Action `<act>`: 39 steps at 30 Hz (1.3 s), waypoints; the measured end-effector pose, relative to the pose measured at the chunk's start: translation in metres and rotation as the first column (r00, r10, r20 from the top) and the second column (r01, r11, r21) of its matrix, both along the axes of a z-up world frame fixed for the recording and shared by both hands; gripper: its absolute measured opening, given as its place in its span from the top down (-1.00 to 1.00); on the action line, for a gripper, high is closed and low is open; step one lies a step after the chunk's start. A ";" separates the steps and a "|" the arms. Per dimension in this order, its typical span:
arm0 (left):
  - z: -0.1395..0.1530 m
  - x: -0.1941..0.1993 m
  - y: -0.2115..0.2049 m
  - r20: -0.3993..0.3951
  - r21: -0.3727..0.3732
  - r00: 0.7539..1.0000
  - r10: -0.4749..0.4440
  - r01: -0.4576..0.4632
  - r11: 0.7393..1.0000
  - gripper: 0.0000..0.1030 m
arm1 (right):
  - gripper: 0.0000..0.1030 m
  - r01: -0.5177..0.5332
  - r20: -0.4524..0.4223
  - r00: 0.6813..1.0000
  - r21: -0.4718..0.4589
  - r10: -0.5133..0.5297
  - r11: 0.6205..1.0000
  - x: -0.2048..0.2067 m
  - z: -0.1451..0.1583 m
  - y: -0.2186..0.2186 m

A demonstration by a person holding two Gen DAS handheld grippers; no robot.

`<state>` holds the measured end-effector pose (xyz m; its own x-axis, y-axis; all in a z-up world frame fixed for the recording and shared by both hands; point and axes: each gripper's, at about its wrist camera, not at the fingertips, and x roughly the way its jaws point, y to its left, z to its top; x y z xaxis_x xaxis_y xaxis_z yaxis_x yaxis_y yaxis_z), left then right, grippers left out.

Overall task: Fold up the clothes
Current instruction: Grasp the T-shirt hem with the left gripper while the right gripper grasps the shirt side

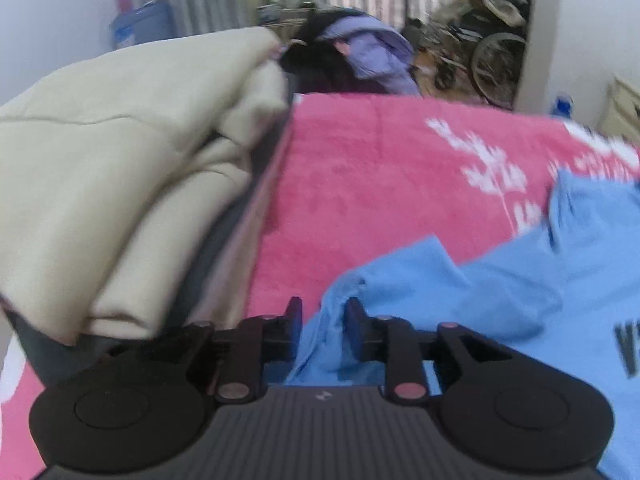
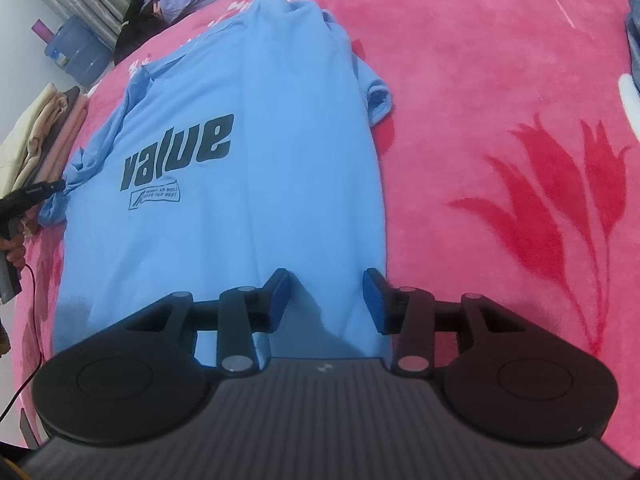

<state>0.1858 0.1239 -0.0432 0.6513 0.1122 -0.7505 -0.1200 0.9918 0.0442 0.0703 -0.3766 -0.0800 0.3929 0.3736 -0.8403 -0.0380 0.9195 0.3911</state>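
Nearest the lens in our left wrist view, the left gripper (image 1: 322,312) has its fingers drawn narrow on a bunched sleeve of the blue shirt (image 1: 500,280), which spreads away to the lower right of that frame. At the left of the frame a stack of folded clothes (image 1: 120,184) sits beside it on the pink blanket (image 1: 380,168). Further back, at upper centre, a person's dark hair and purple jacket (image 1: 376,52) show beyond the bed edge.

In our right wrist view the left gripper (image 2: 48,191) appears at the left edge, pinching that same sleeve out sideways. The shirt (image 2: 256,184) lies flat in the middle, print side up, its long axis running from the bottom of the frame up to the collar end at upper centre. Our right gripper (image 2: 326,300) hovers over the near hem towards its right corner, fingers wide apart with nothing between them. The other sleeve (image 2: 378,98) lies loose at centre right.

We judge the next fold turns on this: the left hand already has its sleeve, and the cloth to fold over lies to the right of it, across the shirt's long axis.
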 end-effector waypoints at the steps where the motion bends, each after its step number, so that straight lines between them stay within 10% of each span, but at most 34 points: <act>1: 0.005 -0.002 0.003 0.000 -0.014 1.000 0.009 -0.009 1.000 0.52 | 0.22 0.006 0.001 1.000 0.003 -0.006 1.000 -0.001 0.001 0.000; 9: 0.061 -0.063 0.025 0.065 -0.020 0.997 0.033 -0.031 0.999 0.26 | 0.21 0.018 0.087 0.996 -0.047 -0.014 0.999 -0.015 0.036 0.002; 15: 0.083 -0.136 0.031 -0.037 -0.079 0.991 -0.128 0.125 0.989 0.18 | 0.21 -0.124 0.203 0.970 -0.039 0.130 0.991 -0.033 0.084 0.045; 23: 0.032 -0.231 0.021 -0.279 -0.350 0.870 -0.406 0.301 0.887 0.19 | 0.22 -0.484 0.136 0.867 0.004 0.479 0.875 -0.031 0.105 0.190; 29: 0.004 -0.263 -0.008 -0.272 -0.320 0.808 -0.523 0.437 0.841 0.27 | 0.32 -0.617 0.108 0.781 -0.015 0.615 0.787 -0.023 0.100 0.297; 34: -0.009 -0.276 -0.011 -0.271 -0.258 0.819 -0.506 0.445 0.858 0.93 | 0.64 -0.644 0.150 0.748 -0.067 0.646 0.762 -0.027 0.086 0.336; 39: -0.005 -0.286 0.008 -0.245 -0.350 0.843 -0.480 0.385 0.854 0.95 | 0.80 -0.600 0.177 0.773 -0.108 0.609 0.793 -0.025 0.078 0.339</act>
